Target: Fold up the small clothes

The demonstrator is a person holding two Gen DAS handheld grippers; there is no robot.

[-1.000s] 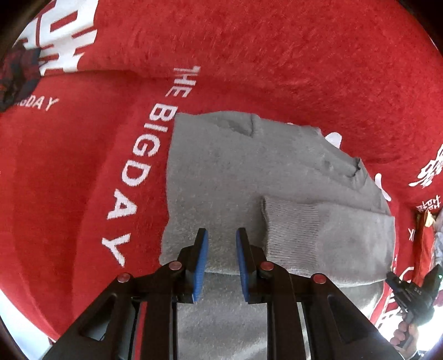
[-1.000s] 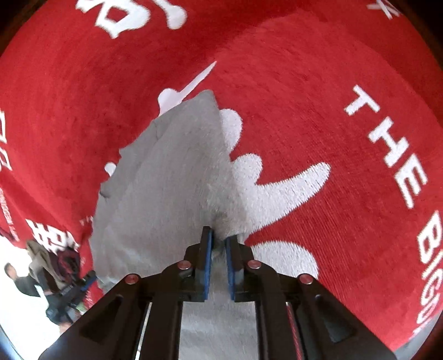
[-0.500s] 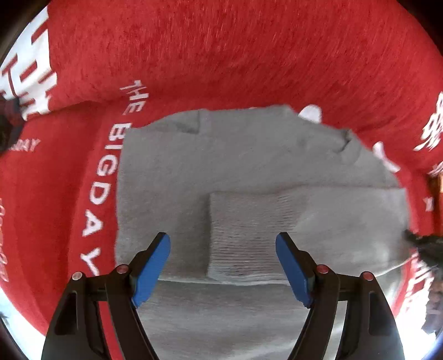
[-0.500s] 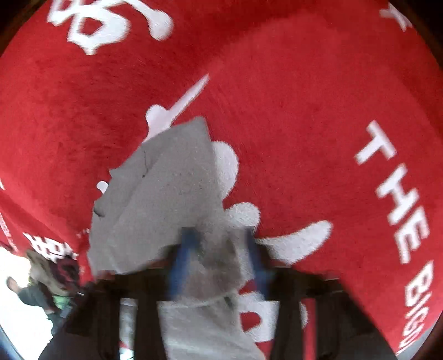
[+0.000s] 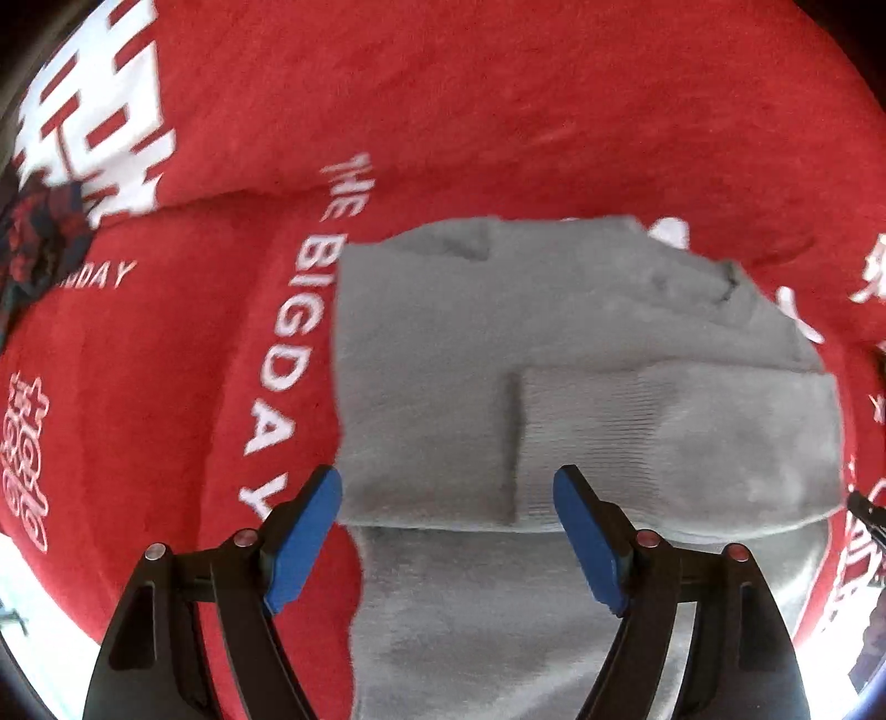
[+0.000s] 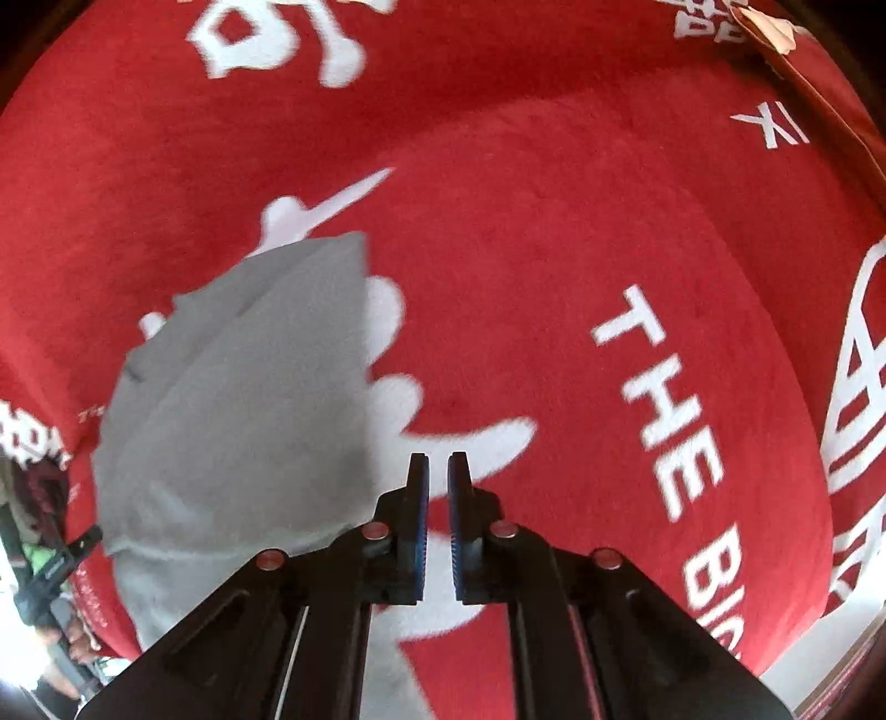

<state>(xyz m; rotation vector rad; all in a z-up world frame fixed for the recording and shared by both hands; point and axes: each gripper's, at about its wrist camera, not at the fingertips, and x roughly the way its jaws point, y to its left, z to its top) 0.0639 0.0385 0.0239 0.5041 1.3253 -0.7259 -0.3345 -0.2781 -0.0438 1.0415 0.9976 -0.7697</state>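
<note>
A small grey knit garment (image 5: 498,354) lies partly folded on a red blanket, with a ribbed sleeve cuff (image 5: 598,432) laid across its front. My left gripper (image 5: 446,498) is wide open above the garment's folded edge, holding nothing. In the right wrist view the same grey garment (image 6: 238,399) lies to the left. My right gripper (image 6: 437,471) has its jaws nearly together with nothing between them, over the red blanket just right of the garment's edge.
The red blanket (image 5: 498,111) with white lettering covers the whole surface and also shows in the right wrist view (image 6: 554,221). A dark plaid cloth (image 5: 39,232) lies at the far left. A tan paper object (image 6: 769,27) sits at the top right.
My left gripper opened wide and let go of the grey fabric. My right gripper released the garment's edge, moved right off it, and closed again empty.
</note>
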